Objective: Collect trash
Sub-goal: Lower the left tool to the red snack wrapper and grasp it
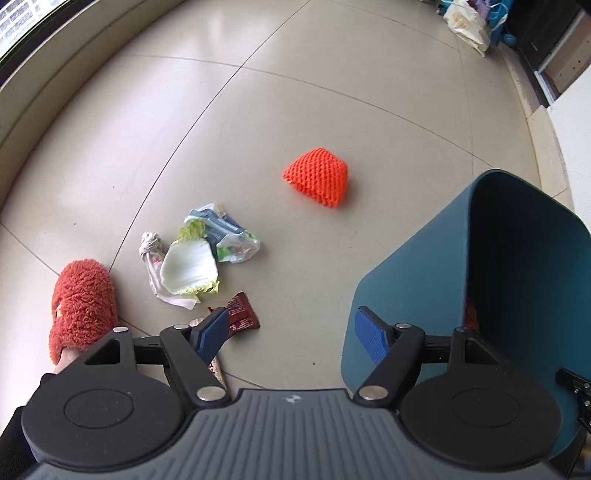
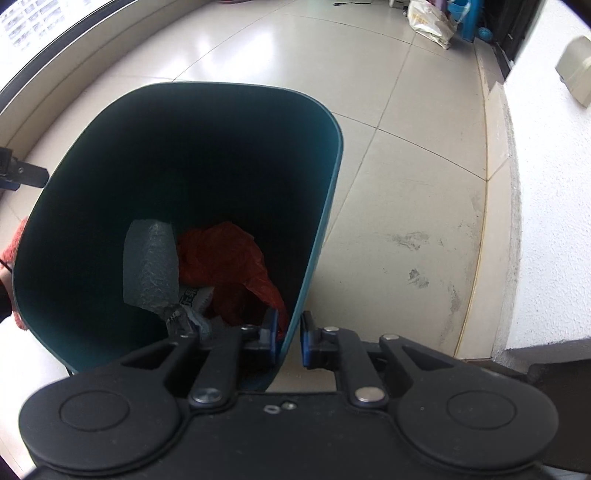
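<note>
My left gripper (image 1: pixel 293 334) is open and empty above the tiled floor. Ahead of it lie an orange foam net (image 1: pixel 317 177), a cabbage leaf (image 1: pixel 190 267), a crumpled plastic wrapper (image 1: pixel 229 236), a twisted tissue (image 1: pixel 151 254) and a dark red snack wrapper (image 1: pixel 242 314) by the left fingertip. The teal trash bin (image 1: pixel 413 280) stands tilted at the right. My right gripper (image 2: pixel 290 339) is shut on the bin's rim (image 2: pixel 295 325), one finger inside and one outside. Inside lie a red plastic bag (image 2: pixel 229 266) and a grey wrapper (image 2: pixel 149 266).
A foot in a fuzzy orange slipper (image 1: pixel 83 299) stands left of the trash. A low ledge runs along the window at the left. A white wall (image 2: pixel 554 221) and raised sill border the right. Bags (image 1: pixel 467 24) sit in the far corner.
</note>
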Available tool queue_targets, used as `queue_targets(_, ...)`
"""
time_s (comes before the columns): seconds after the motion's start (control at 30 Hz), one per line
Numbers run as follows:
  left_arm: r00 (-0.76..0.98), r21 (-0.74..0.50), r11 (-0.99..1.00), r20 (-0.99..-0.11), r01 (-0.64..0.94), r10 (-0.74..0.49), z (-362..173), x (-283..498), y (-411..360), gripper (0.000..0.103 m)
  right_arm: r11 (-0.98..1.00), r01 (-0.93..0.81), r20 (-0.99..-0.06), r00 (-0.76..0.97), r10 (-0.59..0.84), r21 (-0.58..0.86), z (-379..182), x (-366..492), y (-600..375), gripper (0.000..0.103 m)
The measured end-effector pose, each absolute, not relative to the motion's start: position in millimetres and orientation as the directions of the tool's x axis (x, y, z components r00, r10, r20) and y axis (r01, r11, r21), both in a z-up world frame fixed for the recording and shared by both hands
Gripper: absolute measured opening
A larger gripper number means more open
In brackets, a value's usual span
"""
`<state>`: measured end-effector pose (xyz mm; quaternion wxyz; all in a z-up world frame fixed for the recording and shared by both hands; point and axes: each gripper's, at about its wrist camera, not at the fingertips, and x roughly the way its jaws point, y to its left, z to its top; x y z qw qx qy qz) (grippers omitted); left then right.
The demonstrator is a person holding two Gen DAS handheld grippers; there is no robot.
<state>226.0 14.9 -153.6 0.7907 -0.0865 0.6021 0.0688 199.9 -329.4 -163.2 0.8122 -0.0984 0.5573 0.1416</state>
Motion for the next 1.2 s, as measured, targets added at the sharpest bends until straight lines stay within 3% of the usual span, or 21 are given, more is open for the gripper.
queue_targets(0.3, 0.097, -0.009, 0.931, -0.995, -0.366, 0.028, -266, 223, 82, 0.074, 0.923, -0.378, -0.931, 0.356, 0.076, -0.07, -172, 200, -321, 0.012)
queue_targets(0.63, 0.003, 0.005, 0.933, -1.0, -0.36, 0.007, -358, 246, 78, 0.074, 0.929, -0.37, -0.936, 0.33, 0.122, -0.01, -171, 203, -322, 0.013)
queue_targets(1.03, 0.008, 0.045, 0.949, -0.999, -0.313, 0.05, -389, 255, 67, 0.073, 0.93, -0.368, -0.94, 0.312, 0.137, 0.014, -169, 205, -325, 0.013)
queue_targets(1.2, 0.019, 0.029, 0.941, -0.999, -0.336, 0.037, -387, 252, 71, 0.058, 0.929, -0.37, -0.94, 0.313, 0.135, 0.01, -169, 204, -323, 0.013)
